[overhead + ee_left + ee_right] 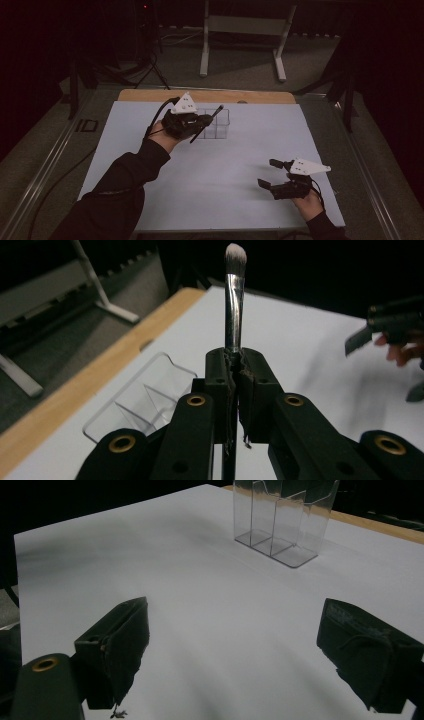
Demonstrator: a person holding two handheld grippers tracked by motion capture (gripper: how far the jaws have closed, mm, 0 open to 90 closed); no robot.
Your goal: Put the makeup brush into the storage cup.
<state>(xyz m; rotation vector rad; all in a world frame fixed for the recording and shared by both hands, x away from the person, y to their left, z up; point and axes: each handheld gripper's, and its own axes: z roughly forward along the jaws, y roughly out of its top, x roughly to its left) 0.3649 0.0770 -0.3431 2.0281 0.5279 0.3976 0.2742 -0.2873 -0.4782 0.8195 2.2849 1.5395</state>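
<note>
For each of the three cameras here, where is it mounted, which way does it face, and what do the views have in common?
High view: above the person's side, looking forward and down on the table; both forearms, left gripper and right gripper show.
Left gripper view: rides the left gripper, looking along shut jaws holding a makeup brush.
Right gripper view: rides the right gripper, looking across the table between open jaws.
Shared: all three show the clear organizer.

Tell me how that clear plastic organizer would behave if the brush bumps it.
The clear organizer looks thin-walled and empty, so it is probably light and would likely slide on the smooth white table. It stands upright and taller than its base looks deep, so a high knock from the makeup brush may tip it.
</note>
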